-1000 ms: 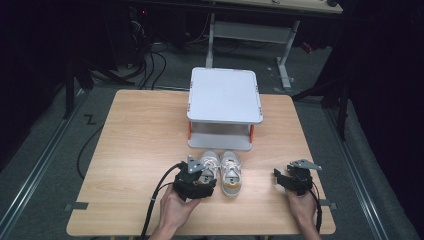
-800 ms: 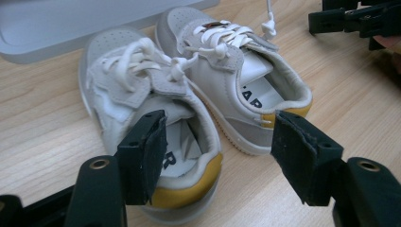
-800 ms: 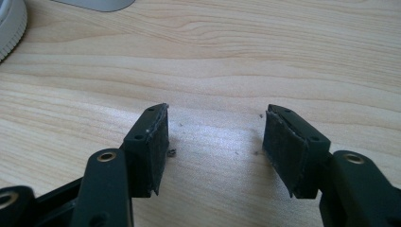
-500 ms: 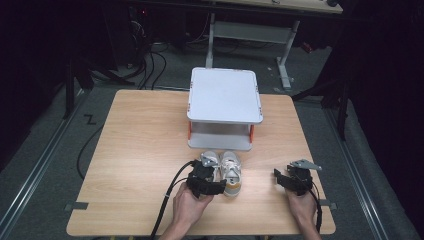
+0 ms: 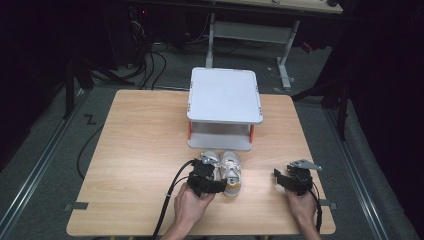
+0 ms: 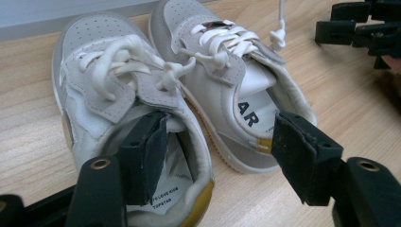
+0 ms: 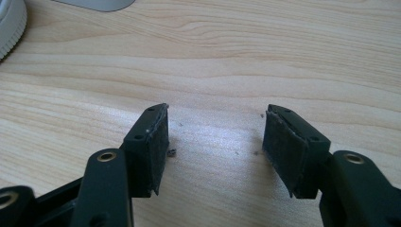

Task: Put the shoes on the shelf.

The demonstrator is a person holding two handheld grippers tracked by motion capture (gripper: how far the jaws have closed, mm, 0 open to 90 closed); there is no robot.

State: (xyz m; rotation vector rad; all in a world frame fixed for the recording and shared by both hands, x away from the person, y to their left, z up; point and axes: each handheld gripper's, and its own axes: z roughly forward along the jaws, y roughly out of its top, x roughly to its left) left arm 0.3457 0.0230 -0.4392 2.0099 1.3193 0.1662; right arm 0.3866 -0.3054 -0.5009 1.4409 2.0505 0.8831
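Two small white and grey sneakers with yellow heels stand side by side on the wooden table (image 5: pixel 140 150), toes toward a white stand. In the left gripper view the left shoe (image 6: pixel 94 85) is nearest and the right shoe (image 6: pixel 227 71) lies beside it. My left gripper (image 6: pixel 217 161) is open. One jaw sits inside the left shoe's opening and the other stands off the right shoe's heel. From above, the left gripper (image 5: pixel 212 169) covers the left shoe's heel, next to the right shoe (image 5: pixel 231 172). My right gripper (image 5: pixel 278 176) (image 7: pixel 215 142) rests open over bare wood.
A white two-level stand (image 5: pixel 225 95) sits at the table's far middle, just beyond the shoes. Black cables trail from both grippers toward the near edge. The right gripper's jaws (image 6: pixel 364 28) show beyond the shoes in the left gripper view. A shoe toe (image 7: pixel 9 23) borders the right gripper view.
My left gripper has slid right and forward onto the heel of the left shoe. The shoes and the right gripper have stayed where they were.
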